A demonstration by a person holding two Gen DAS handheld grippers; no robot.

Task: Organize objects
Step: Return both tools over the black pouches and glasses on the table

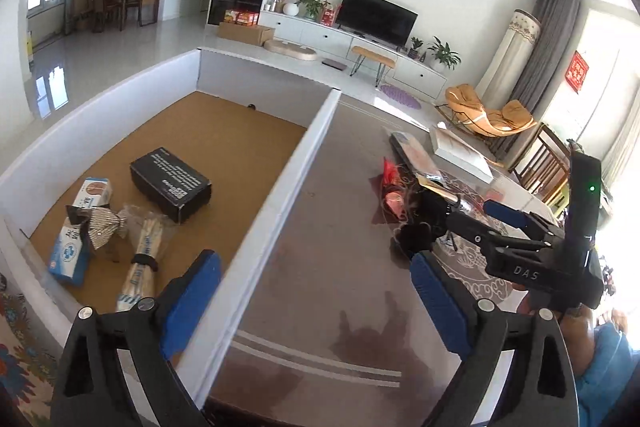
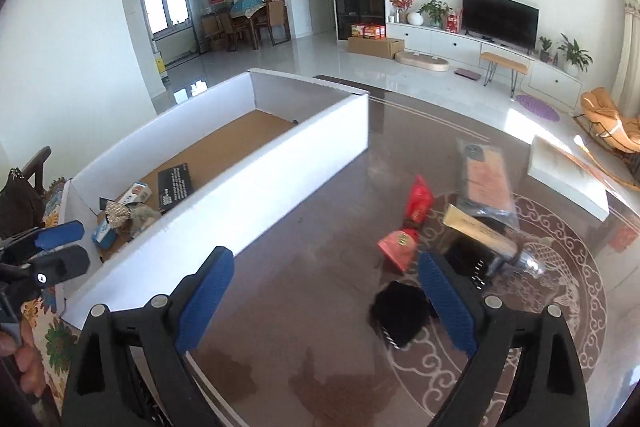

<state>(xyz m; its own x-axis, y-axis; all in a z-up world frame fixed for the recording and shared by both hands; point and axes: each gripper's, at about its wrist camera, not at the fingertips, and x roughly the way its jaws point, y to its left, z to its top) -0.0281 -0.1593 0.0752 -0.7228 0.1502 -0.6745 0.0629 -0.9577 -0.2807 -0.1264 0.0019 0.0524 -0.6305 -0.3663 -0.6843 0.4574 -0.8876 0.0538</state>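
A white-walled box with a brown floor sits on the left of the glass table; it also shows in the right wrist view. Inside lie a black carton, a silver bow tie, blue-and-white packets and a wrapped bundle. My left gripper is open and empty above the box's right wall. My right gripper is open and empty over the table, beside a black pouch. Red packets, a pink packet and a clear-wrapped pack lie ahead.
A white flat box lies at the table's far right. A cream tube and a shiny bulb-like item rest on a black object. The right gripper shows in the left wrist view. Chairs and a living room lie beyond.
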